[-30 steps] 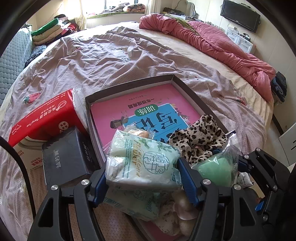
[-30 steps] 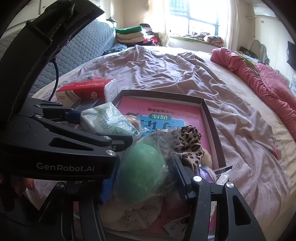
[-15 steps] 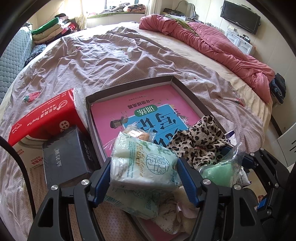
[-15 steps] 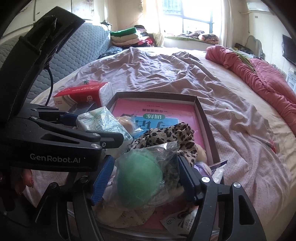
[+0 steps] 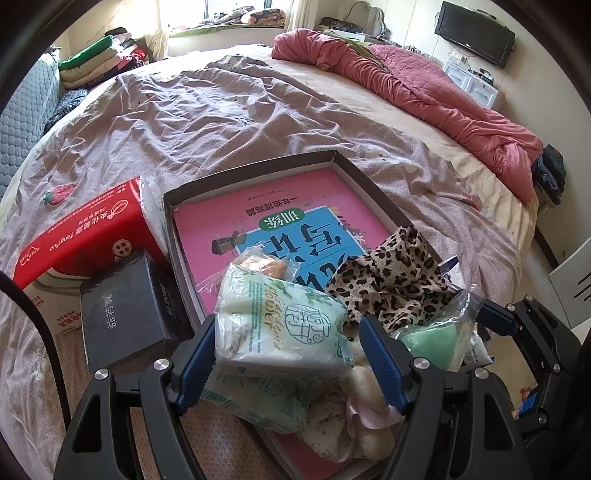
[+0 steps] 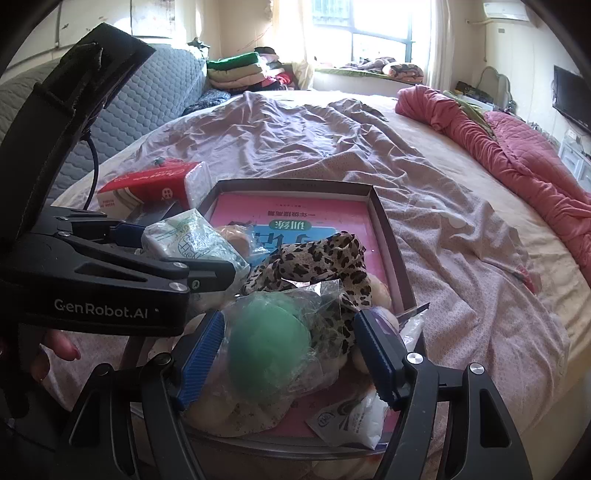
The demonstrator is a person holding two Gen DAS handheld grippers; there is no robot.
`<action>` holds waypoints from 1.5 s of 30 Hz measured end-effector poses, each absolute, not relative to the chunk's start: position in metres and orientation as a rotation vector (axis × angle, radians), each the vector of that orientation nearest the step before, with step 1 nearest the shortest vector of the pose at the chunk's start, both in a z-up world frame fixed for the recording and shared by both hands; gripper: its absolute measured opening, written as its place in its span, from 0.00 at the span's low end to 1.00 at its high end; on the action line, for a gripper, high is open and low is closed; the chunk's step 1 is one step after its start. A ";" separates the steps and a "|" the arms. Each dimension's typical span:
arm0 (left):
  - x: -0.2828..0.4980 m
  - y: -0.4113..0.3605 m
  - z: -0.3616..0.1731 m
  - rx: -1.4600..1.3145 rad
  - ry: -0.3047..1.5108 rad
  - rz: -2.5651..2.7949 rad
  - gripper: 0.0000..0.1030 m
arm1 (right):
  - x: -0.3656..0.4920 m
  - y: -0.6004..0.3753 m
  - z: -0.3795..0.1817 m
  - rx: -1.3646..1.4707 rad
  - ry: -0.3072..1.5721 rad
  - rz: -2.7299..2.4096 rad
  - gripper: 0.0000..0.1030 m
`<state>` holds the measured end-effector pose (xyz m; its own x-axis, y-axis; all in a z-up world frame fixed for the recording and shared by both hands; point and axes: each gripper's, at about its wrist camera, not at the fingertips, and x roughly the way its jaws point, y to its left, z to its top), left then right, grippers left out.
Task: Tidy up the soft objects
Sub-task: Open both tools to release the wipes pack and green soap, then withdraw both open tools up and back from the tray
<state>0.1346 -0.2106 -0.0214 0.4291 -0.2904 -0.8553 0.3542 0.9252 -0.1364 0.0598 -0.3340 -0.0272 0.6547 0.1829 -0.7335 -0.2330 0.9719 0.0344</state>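
- The left tool (image 5: 290, 354) was closed on a pale green tissue pack (image 5: 280, 325), its blue pads pressed to both sides; the pack hung above the near end of a shallow grey box (image 5: 255, 173).
- The right tool (image 6: 291, 350) gripped a green ball in a clear bag (image 6: 269, 343) between its blue pads, over the same near end of the box.
- A second tissue pack (image 5: 258, 402) lay under the held one, so two packs could be counted; the held pack's print read "Flower" in part.
- A leopard-print cloth (image 5: 395, 273) lay crumpled in the box just beyond both tools, with a small bagged bun (image 5: 264, 264) beside it and pale speckled fabric (image 5: 332, 432) at the near edge.
- A pink and blue book (image 5: 295, 221) with Chinese lettering covered the box floor.
- Left of the box sat one red carton (image 5: 85, 236) marked "YangHuo" and one black box (image 5: 118, 314), touching each other.
- The left tool's body read "GenRobot.AI" in the right wrist view.
- Everything rested on a bed with a wrinkled mauve sheet (image 5: 184, 110); a red quilt (image 5: 424, 85) lay bunched along its far side.
- Folded clothes (image 6: 236, 70), a bright window (image 6: 354, 29) and a wall television (image 5: 474, 33) ringed the room.
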 end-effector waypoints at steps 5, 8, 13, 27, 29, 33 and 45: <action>0.133 -0.208 -0.016 0.055 1.042 -0.407 0.74 | 0.058 -0.334 -0.026 -0.069 0.815 0.216 0.74; 0.132 -0.208 -0.014 0.055 1.039 -0.407 0.74 | 0.058 -0.337 -0.025 -0.064 0.814 0.199 0.74; 0.128 -0.206 -0.008 0.043 1.024 -0.415 0.74 | 0.057 -0.344 -0.022 -0.037 0.805 0.184 0.75; 0.113 -0.192 0.016 0.026 0.976 -0.403 0.76 | 0.053 -0.342 -0.004 -0.027 0.745 0.169 0.75; 0.111 -0.190 0.019 0.022 0.970 -0.399 0.76 | 0.052 -0.346 -0.002 -0.011 0.739 0.154 0.75; 0.102 -0.182 0.028 0.014 0.949 -0.393 0.77 | 0.046 -0.355 0.009 0.027 0.704 0.120 0.75; 0.058 -0.150 0.056 -0.009 0.884 -0.319 0.84 | 0.019 -0.339 0.062 0.038 0.636 0.067 0.79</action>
